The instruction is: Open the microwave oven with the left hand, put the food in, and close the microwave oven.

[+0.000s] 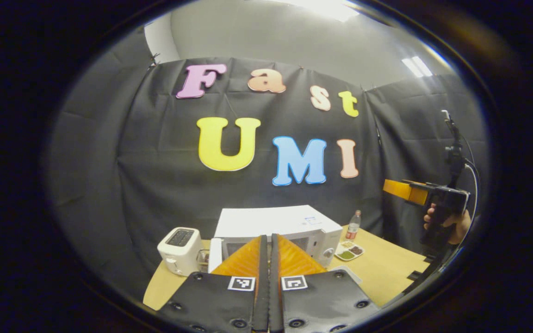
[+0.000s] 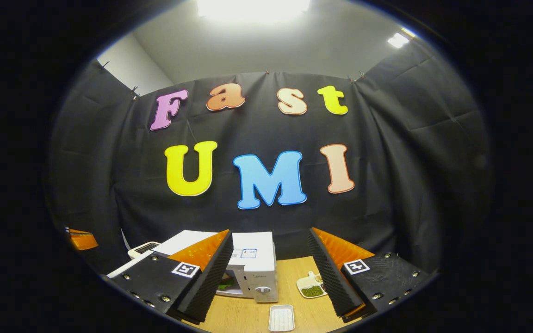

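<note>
Fingers, left gripper (image 1: 269, 247): two orange ribbed wedges on black plates, pressed together with nothing between them, held above the near table edge and pointing at the microwave front.

Fingers, right gripper (image 2: 271, 259): same make, spread wide apart and empty. In the left gripper view this gripper (image 1: 398, 188) hangs high at the right, well above the table, held by a hand (image 1: 447, 222).

White box-shaped microwave oven (image 1: 278, 229): stands on the light wooden table (image 1: 387, 270) against the booth wall; door closed, round knob on its right-hand panel.

White two-slot toaster (image 1: 179, 249): just beside the microwave's left side.

Divided white plate of food (image 1: 349, 251), with green and dark portions: on the table near the microwave's right front corner.

Clear plastic bottle with red label (image 1: 353, 225): upright behind the plate, near the wall.

Small white rectangular tray (image 2: 281, 318): on the table in front of the microwave, seen in the right gripper view.
</note>
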`<state>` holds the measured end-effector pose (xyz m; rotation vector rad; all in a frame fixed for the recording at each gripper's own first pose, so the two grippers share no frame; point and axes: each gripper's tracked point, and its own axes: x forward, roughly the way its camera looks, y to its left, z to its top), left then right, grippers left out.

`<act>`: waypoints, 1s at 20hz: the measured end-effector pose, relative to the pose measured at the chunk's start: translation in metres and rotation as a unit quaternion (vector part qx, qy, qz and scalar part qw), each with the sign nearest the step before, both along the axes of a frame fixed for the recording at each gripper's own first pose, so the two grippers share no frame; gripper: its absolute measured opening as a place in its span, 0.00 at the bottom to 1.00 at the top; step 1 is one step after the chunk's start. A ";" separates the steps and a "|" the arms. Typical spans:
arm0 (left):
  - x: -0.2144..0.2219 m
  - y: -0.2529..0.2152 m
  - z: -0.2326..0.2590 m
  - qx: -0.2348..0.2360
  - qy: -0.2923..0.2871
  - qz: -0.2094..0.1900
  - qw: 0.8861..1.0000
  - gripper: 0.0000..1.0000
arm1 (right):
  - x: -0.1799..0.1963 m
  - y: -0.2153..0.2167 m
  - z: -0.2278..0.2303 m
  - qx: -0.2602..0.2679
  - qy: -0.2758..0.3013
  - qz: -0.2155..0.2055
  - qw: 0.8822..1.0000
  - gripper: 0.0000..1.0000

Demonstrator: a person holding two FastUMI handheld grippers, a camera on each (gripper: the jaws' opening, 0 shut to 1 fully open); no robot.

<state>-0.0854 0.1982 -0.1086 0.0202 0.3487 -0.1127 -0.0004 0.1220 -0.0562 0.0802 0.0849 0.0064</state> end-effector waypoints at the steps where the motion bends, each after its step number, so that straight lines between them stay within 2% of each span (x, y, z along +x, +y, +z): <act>1: -0.006 0.013 -0.002 -0.001 0.005 0.008 1.000 0.07 | 0.000 0.003 0.001 0.000 0.000 0.002 1.000 0.97; 6: -0.041 0.068 -0.024 -0.002 0.040 0.037 0.998 0.07 | 0.000 0.005 -0.002 -0.005 0.002 0.001 1.000 0.97; 10: -0.075 0.096 -0.058 0.016 0.085 0.038 0.995 0.09 | -0.003 0.020 -0.004 0.002 0.004 -0.005 1.000 0.98; 13: -0.100 0.110 -0.088 0.009 0.128 0.035 0.991 0.06 | -0.005 0.025 -0.003 0.001 0.002 -0.012 1.000 0.97; 14: -0.108 0.112 -0.097 0.001 0.139 0.034 0.990 0.09 | -0.007 0.026 -0.003 0.000 0.002 -0.014 1.000 0.97; 17: -0.123 0.107 -0.113 -0.023 0.159 0.019 0.987 0.06 | -0.010 0.032 -0.003 -0.004 0.003 -0.014 1.000 0.97; 20: -0.130 0.097 -0.135 -0.026 0.180 0.004 0.983 0.07 | -0.013 0.035 -0.002 -0.005 0.004 -0.013 1.000 0.98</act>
